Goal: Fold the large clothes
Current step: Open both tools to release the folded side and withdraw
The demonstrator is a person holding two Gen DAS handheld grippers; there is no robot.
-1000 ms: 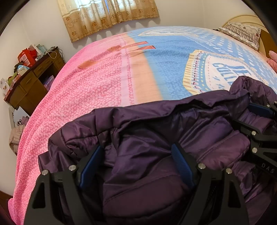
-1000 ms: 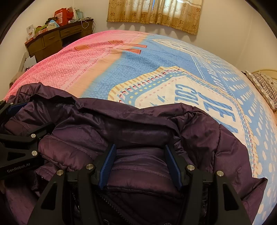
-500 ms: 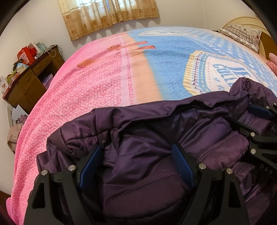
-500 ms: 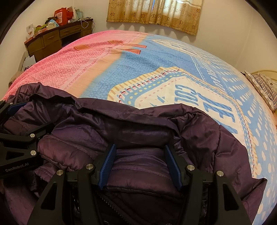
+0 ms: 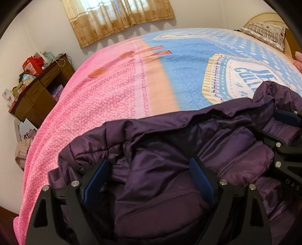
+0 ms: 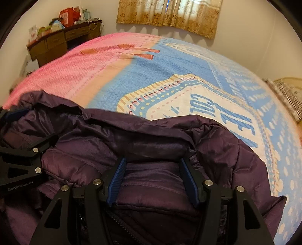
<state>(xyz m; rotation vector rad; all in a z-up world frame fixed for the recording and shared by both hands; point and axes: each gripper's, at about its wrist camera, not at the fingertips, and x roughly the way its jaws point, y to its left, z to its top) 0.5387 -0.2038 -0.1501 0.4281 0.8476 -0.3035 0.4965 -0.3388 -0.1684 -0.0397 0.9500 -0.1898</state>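
Note:
A dark purple puffer jacket (image 5: 160, 139) (image 6: 151, 132) lies bunched at the near edge of the bed. My left gripper (image 5: 149, 169) (image 6: 28, 128) sits over its left part. Its jaws are opening wide, and loose jacket fabric lies between the blue pads (image 5: 94, 181) without being pinched. My right gripper (image 6: 152, 169) (image 5: 279, 132) is just to the right of it. It is shut on a thick quilted fold of the jacket that fills the gap between its pads (image 6: 117, 181). A zipper shows below that fold.
The bed's cover (image 5: 113, 94) (image 6: 169, 75) is pink on the left and blue with a printed badge on the right, stretching away beyond the jacket. A wooden desk (image 5: 37, 90) (image 6: 56, 41) with clutter stands far left, a pillow (image 5: 264, 32) far right, curtains (image 5: 117, 17) on the back wall.
The left gripper's jaws have spread slightly wider around the jacket fabric. Both grippers and the jacket stay where they were.

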